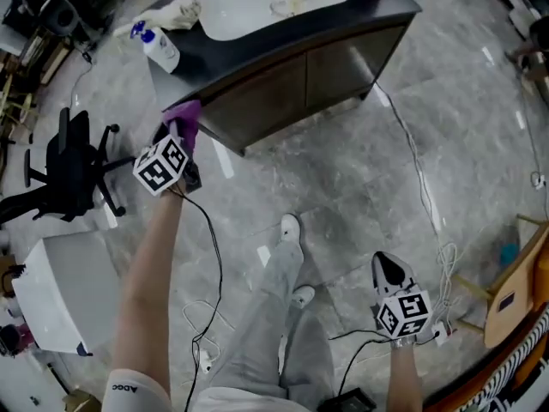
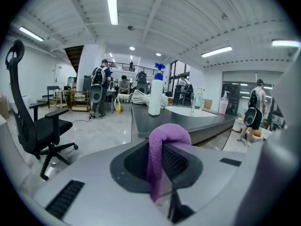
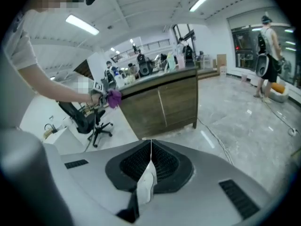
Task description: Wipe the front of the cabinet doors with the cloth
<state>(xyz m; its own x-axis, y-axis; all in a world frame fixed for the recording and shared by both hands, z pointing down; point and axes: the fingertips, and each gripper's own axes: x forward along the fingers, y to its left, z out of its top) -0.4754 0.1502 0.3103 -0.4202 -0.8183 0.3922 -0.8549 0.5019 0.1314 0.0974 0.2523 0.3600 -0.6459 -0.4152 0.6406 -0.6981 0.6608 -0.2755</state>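
**A:** Head view: the left gripper (image 1: 182, 130) is clamped on the purple cloth (image 1: 184, 112) near the cabinet (image 1: 283, 88) corner, with an office chair (image 1: 64, 166) beside it.

**B:** Left gripper view: the cloth is pinched tight, and a spray bottle (image 2: 155, 94) stands on the counter ahead.

**A:** Right gripper view: the right gripper (image 3: 150, 157) has its jaws together on nothing, well back from the cabinet. A cable (image 3: 211, 134) crosses the floor between them.

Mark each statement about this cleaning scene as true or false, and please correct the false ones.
1. The left hand-held gripper is shut on the purple cloth. True.
2. The right hand-held gripper holds a second cloth. False: its jaws are together with nothing between them.
3. A white spray bottle stands on the countertop. True.
4. One of the cabinet doors stands open. False: both doors are closed.
5. The right hand-held gripper is pressed against the cabinet doors. False: it is held apart from the cabinet, over the floor.
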